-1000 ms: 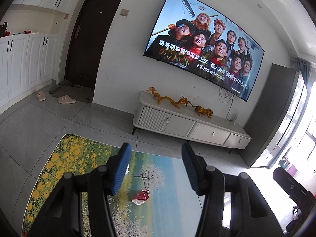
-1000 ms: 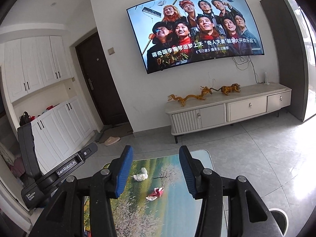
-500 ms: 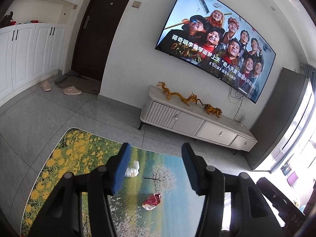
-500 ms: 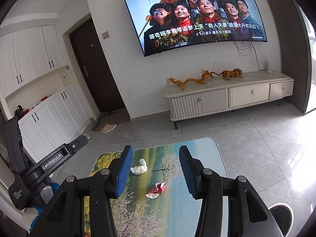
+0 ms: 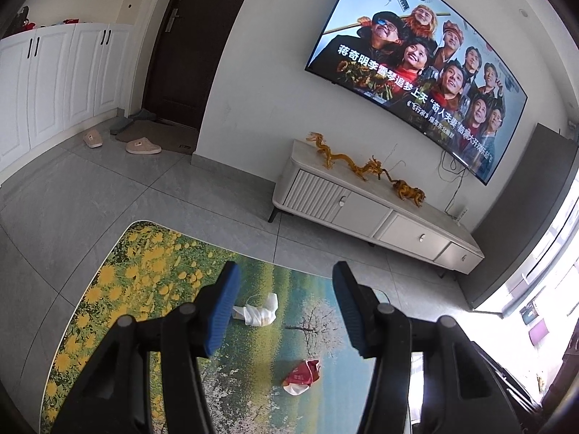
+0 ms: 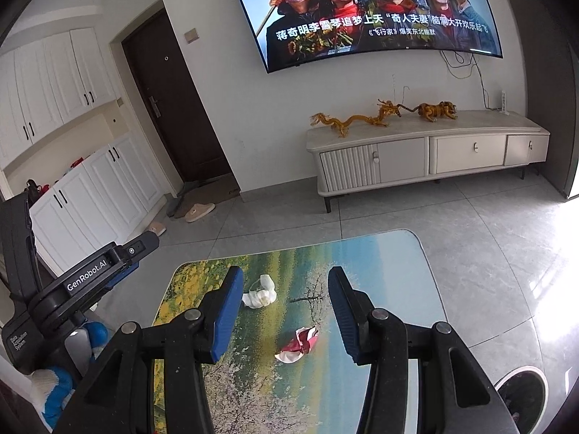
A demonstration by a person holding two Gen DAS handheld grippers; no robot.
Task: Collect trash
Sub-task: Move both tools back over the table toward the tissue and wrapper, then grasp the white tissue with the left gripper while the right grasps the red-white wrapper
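Left wrist view: left gripper (image 5: 286, 303) tilted down over the landscape-print tabletop (image 5: 144, 275), jaws apart, nothing between the blue pads (image 5: 220, 311). Crumpled white tissue (image 5: 258, 311) lying on the print just past the left pad, at about 10 o'clock from the gap's middle, apart from it. Crumpled red-and-white wrapper (image 5: 302, 376) nearer the camera, at roughly 5 o'clock, also flat on the top and untouched.

Right wrist view: right gripper (image 6: 286, 302) likewise held apart and empty. White tissue (image 6: 260, 293) at 9 o'clock beside the left pad, not touching; red-and-white wrapper (image 6: 298, 340) at 5 o'clock, below the gap. Left gripper's body (image 6: 83, 282) at 9 o'clock farther out, off the tabletop's left edge. Round dark opening with a pale rim (image 6: 521, 394) at 4 o'clock on the floor, possibly a trash bin, too cropped to be sure.

Beyond, at 12 o'clock: white TV cabinet (image 6: 427, 152) with golden dragon figurines (image 6: 358, 117), wall-mounted television (image 6: 380, 11) above.
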